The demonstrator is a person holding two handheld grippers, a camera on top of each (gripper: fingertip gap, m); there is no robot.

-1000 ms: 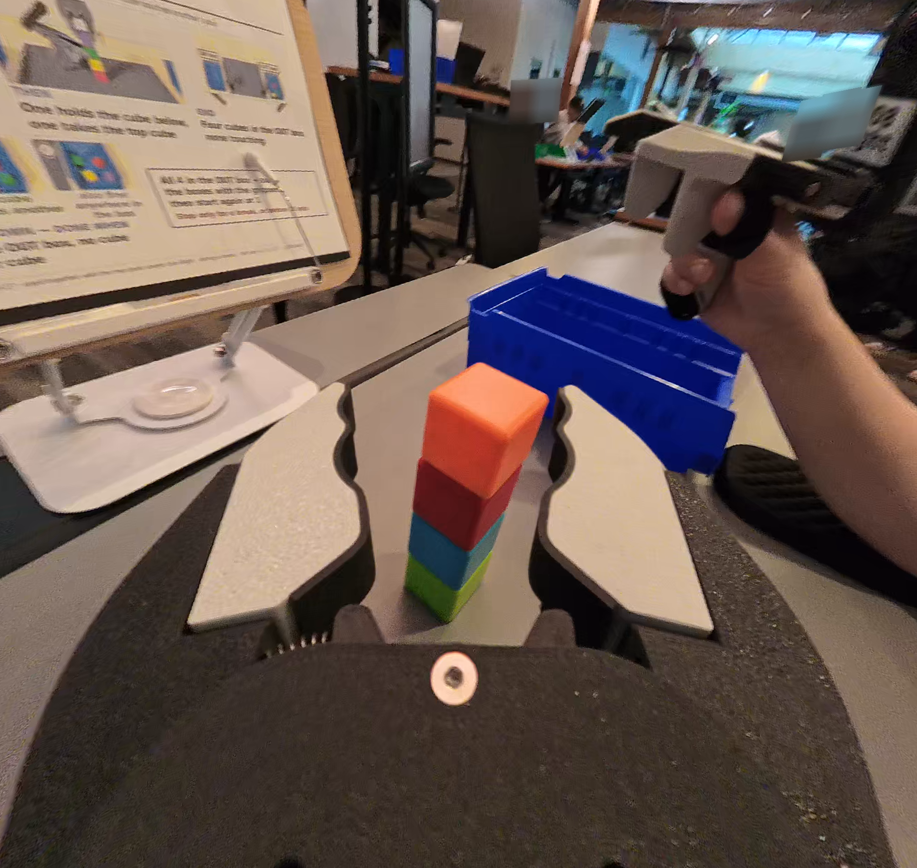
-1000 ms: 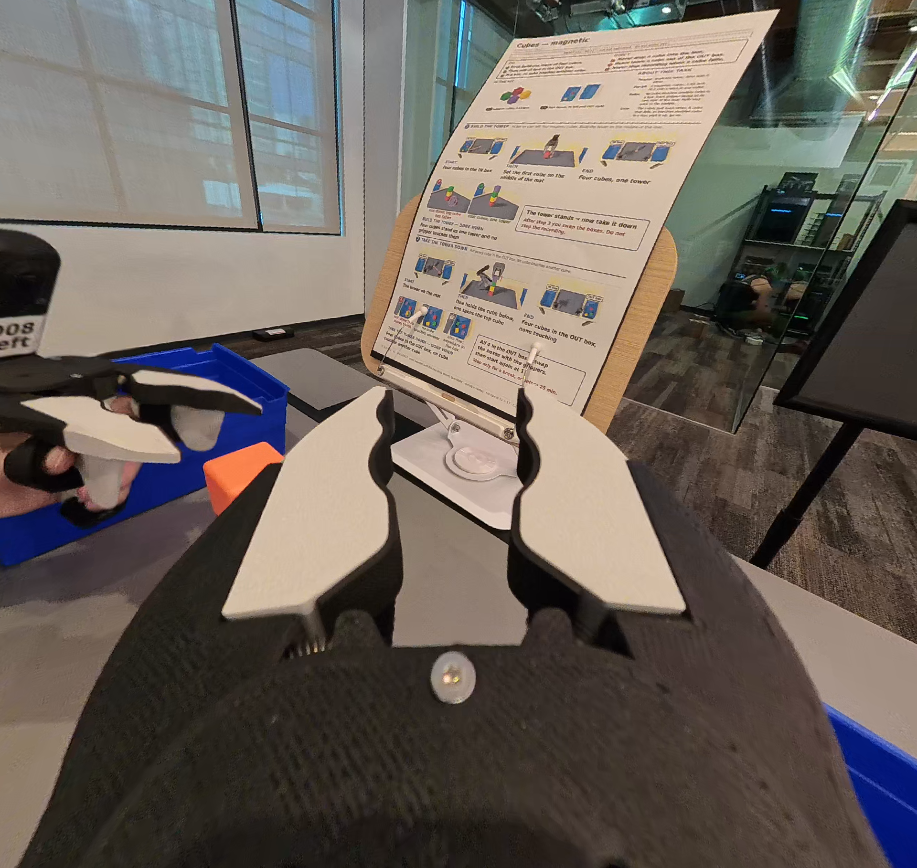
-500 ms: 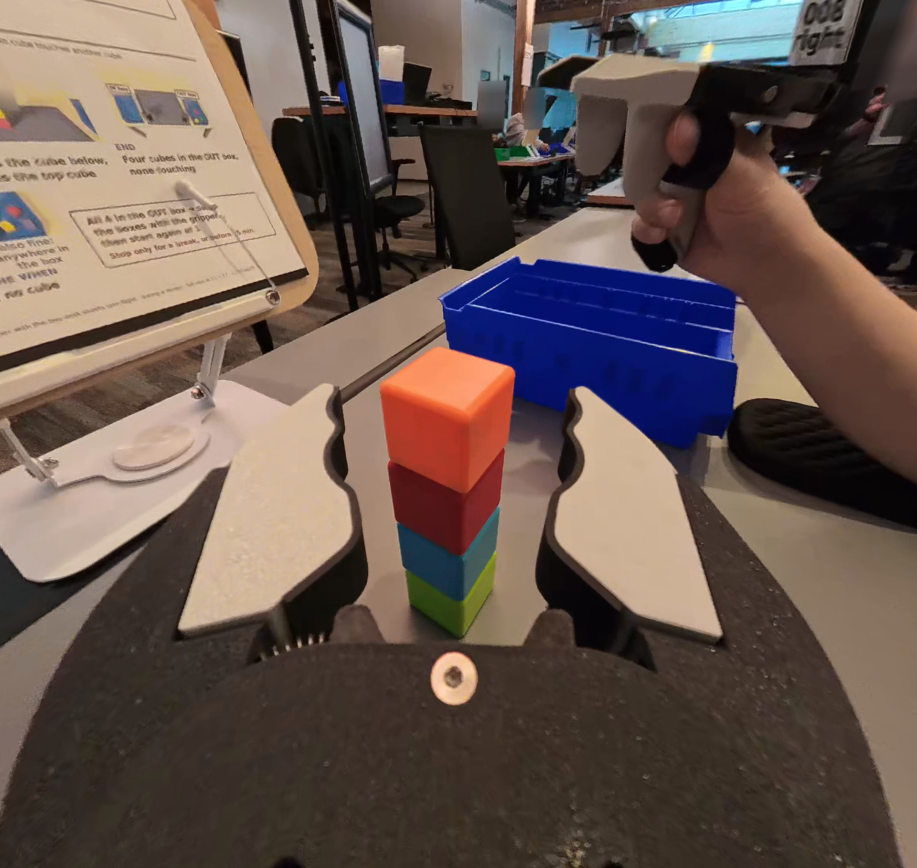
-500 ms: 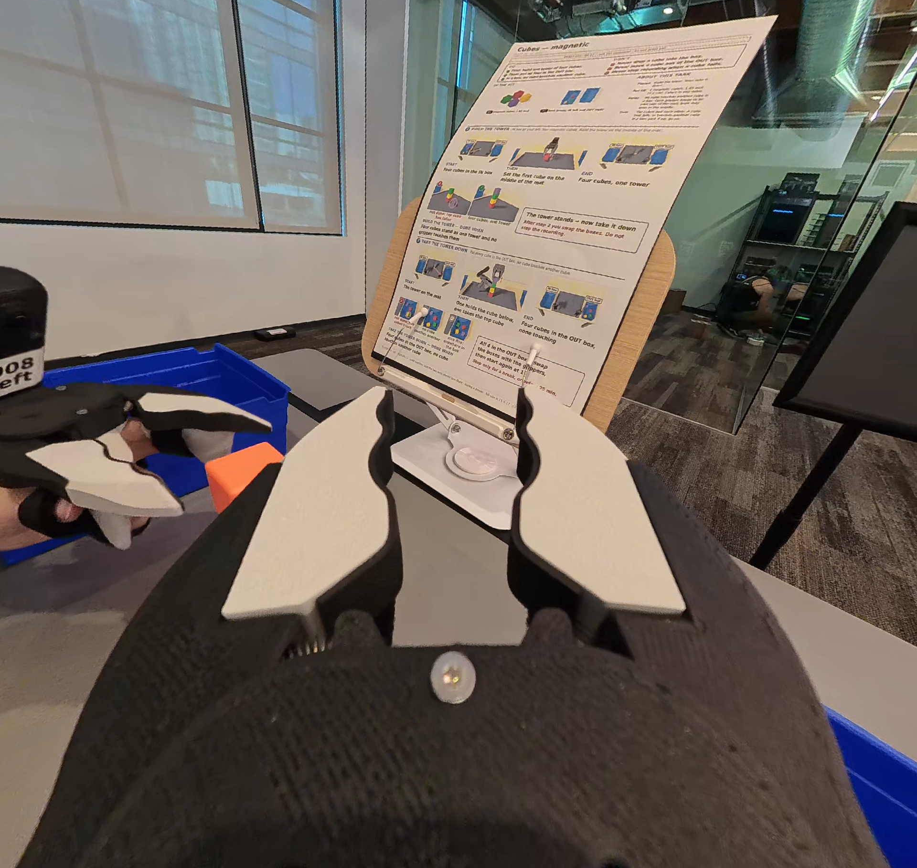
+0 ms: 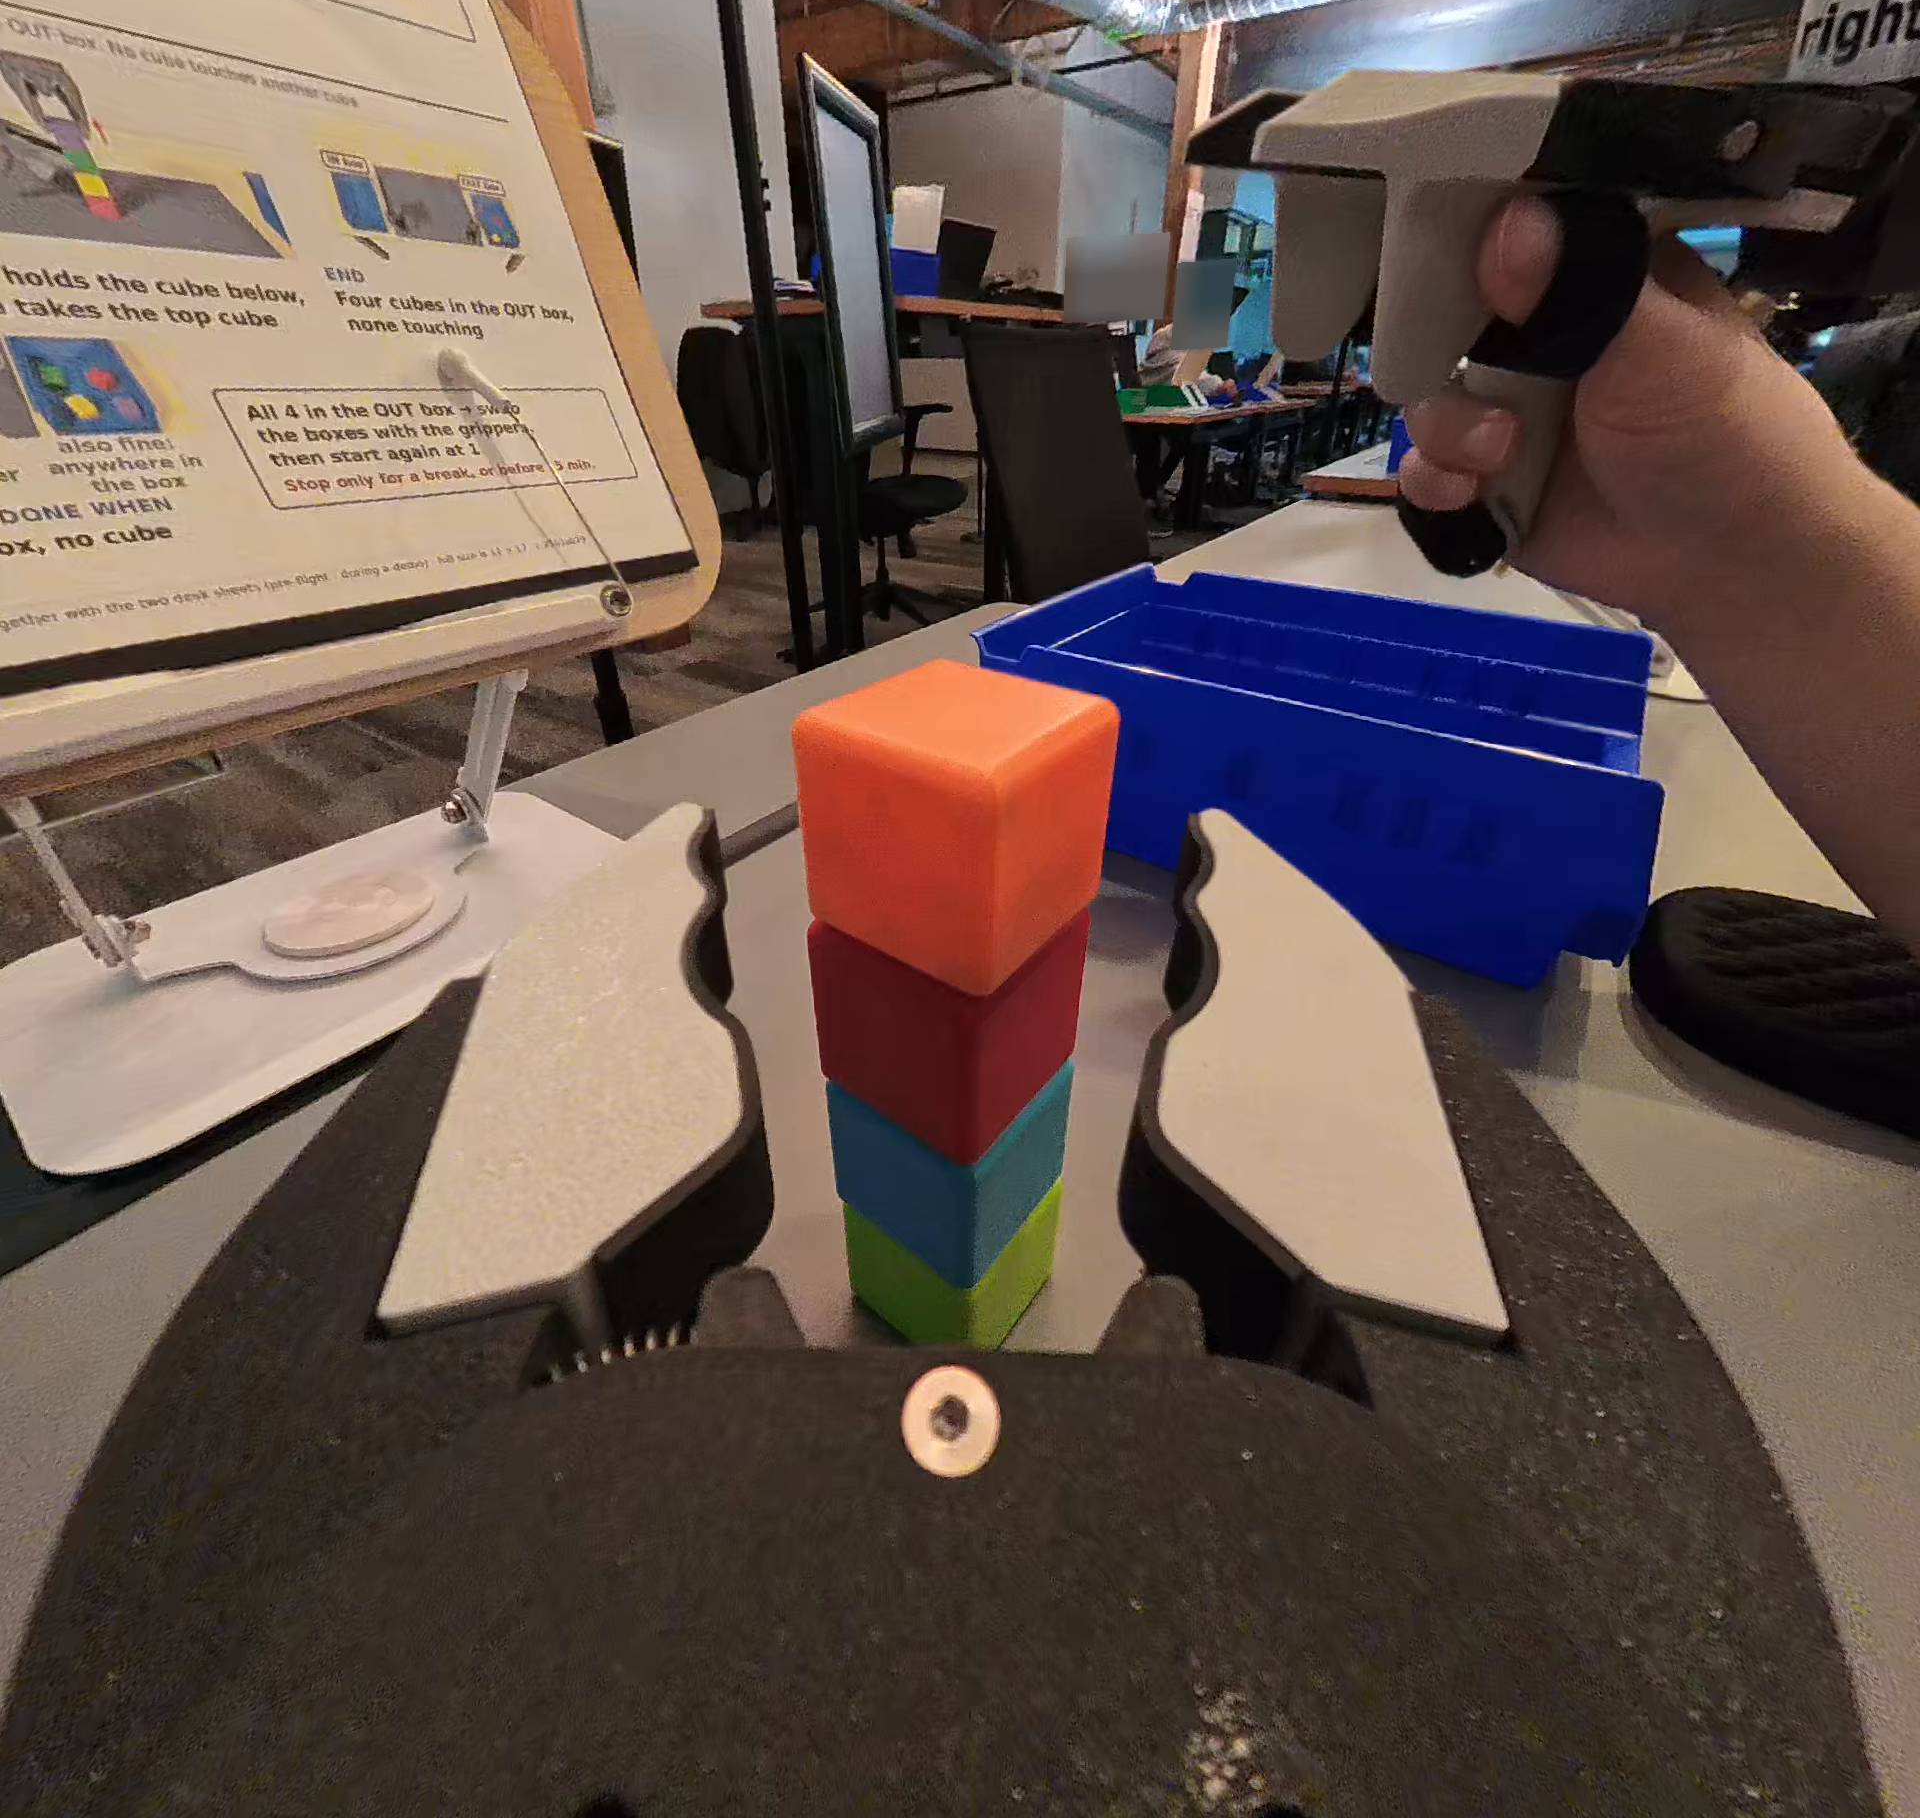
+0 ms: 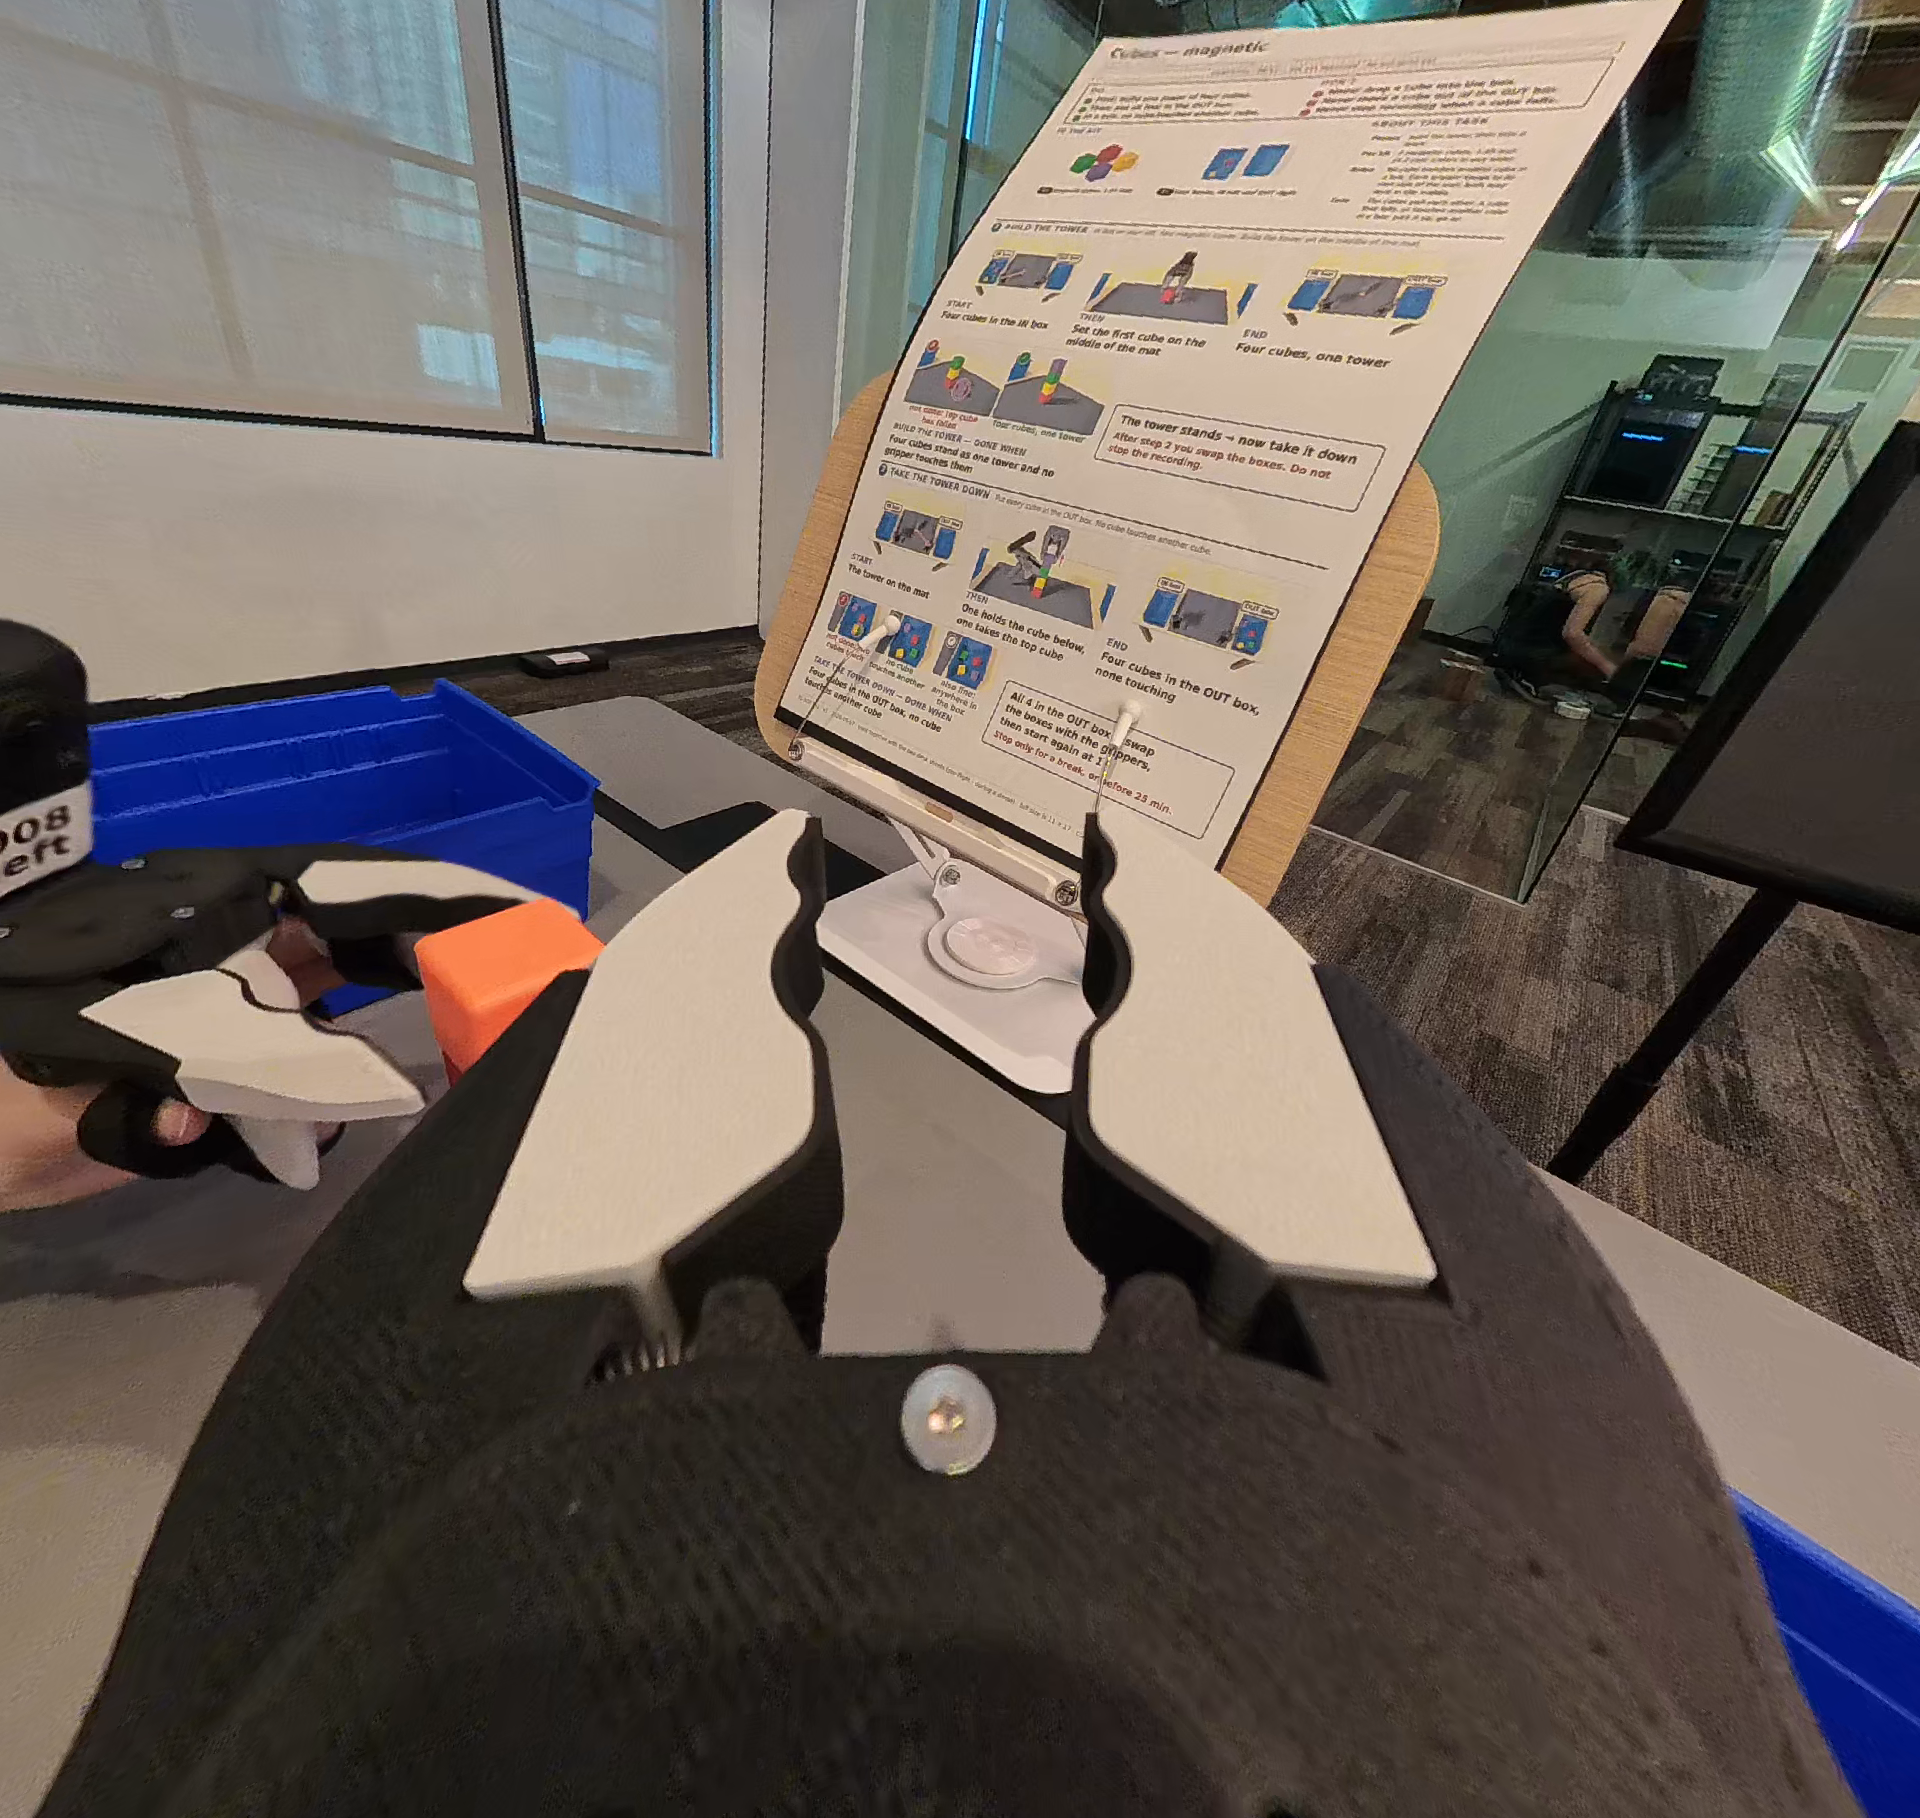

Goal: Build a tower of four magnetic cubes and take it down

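Note:
A tower of four cubes stands on the grey table: an orange cube on top, then a red cube, a blue cube and a green cube. My left gripper is open. Its fingers flank the tower's upper part with a gap on each side. My right gripper is open and empty, held in a hand above and to the right of the tower. In the right wrist view only the orange cube shows, between the left gripper's fingers.
A blue box stands behind and right of the tower. Another blue box lies behind the left gripper, and a blue edge shows at lower right. An instruction board on a white stand is at the left. A black pad lies at the right. About 4 cm separates my left fingertips from the red cube.
My left gripper has come lower and closer, so the tower now stands deeper between its open fingers. The right gripper has stayed almost still.

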